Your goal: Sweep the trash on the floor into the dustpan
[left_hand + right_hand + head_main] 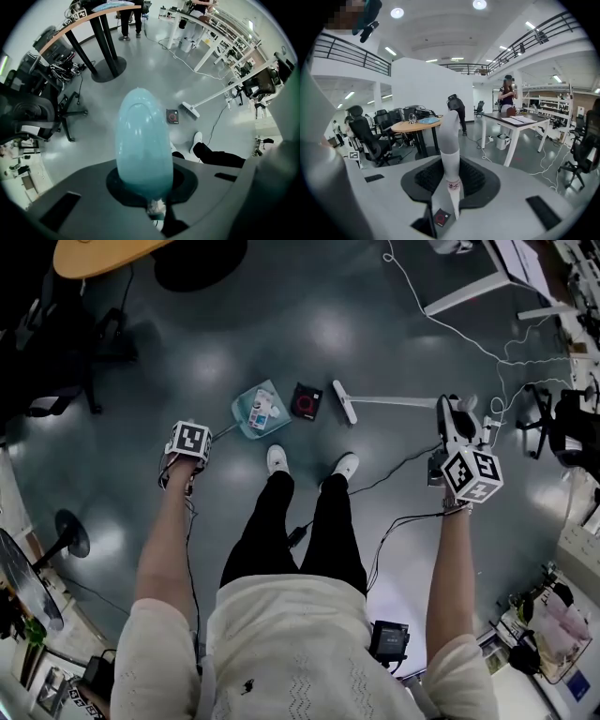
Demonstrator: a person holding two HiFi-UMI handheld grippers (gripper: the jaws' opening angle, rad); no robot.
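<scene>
A person is standing on a shiny grey floor [309,324] and looking down past their own legs, with a gripper in each hand. The left gripper [190,451] is clamping its jaws tight on the pale teal handle [143,145] of a dustpan [246,413], which fills the gap between them. The dustpan is sitting on the floor just ahead of the left white shoe [277,458], and a white and blue packet [262,412] is lying inside it. The right gripper [457,442] is closing its jaws on the pale handle [450,140] of a broom, and the handle is running across the floor to the white broom head [344,401] resting ahead of the right shoe [346,465]. A small black square with a red ring [306,401] is lying flat on the floor between the dustpan's mouth and the broom head, just beside both. White cables [450,329] are trailing over the floor beyond the broom, near a white desk leg [464,292]. A round wooden table [94,254] and a black office chair [56,343] are standing well apart on the left.
</scene>
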